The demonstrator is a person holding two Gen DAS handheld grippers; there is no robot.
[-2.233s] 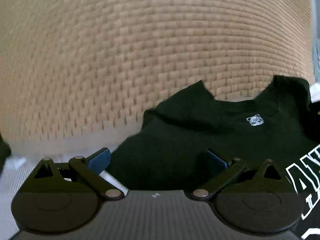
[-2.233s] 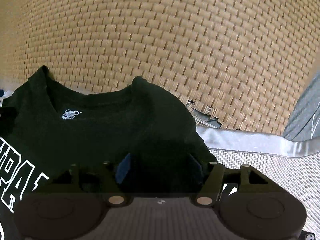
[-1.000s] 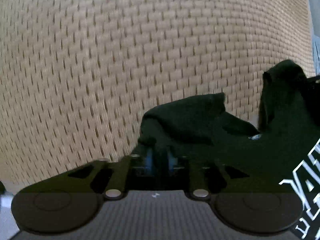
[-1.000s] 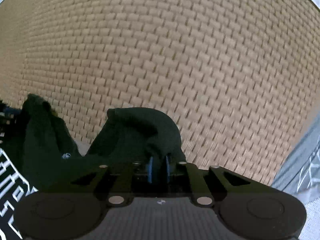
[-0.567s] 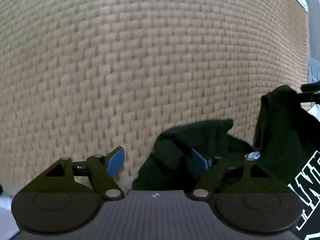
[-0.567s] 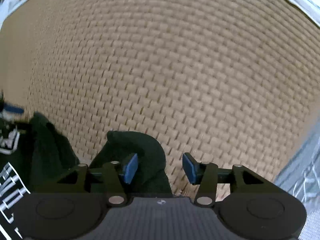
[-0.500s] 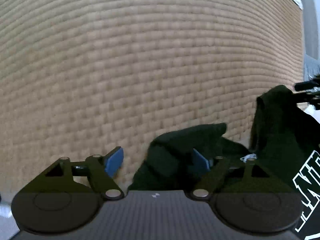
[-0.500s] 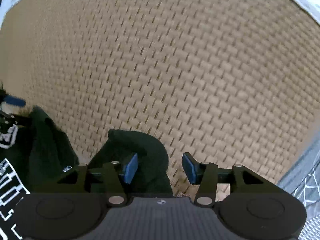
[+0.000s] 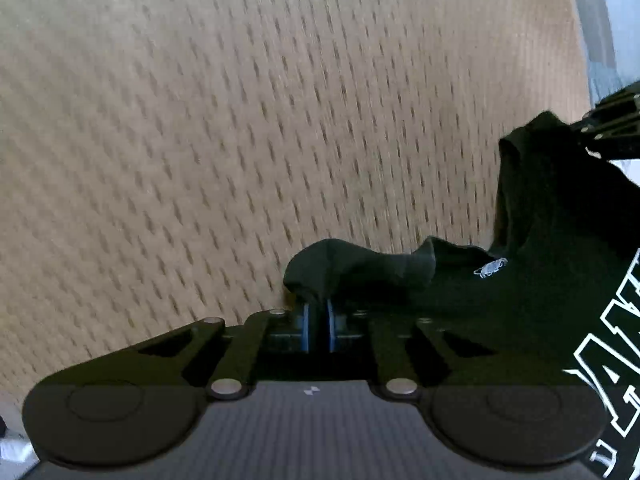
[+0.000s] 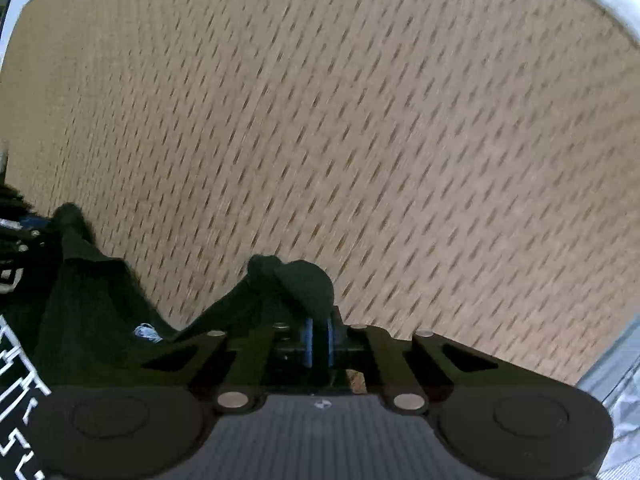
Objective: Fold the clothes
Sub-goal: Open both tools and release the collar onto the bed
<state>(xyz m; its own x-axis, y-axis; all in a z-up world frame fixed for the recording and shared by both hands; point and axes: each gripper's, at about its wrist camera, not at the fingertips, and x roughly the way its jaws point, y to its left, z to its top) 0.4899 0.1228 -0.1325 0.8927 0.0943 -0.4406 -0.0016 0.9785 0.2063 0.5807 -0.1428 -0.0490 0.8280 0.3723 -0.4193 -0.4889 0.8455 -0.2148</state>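
The left gripper [image 9: 317,322] has its blue-padded jaws pinched tight on a bunched shoulder of the black cotton T-shirt with white block lettering [image 9: 540,280], which drapes away to its right. The right gripper [image 10: 318,338] clamps the other shoulder the same way — cloth trails off to its left. Ahead of both lies a tan woven straw mat [image 10: 360,140]

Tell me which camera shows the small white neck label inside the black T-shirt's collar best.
The left wrist view. There the neck label lies unobstructed on the black T-shirt, sharp enough to show its outline. In the right wrist view the label is smaller, blurred, and tucked low in a dip of the fabric.
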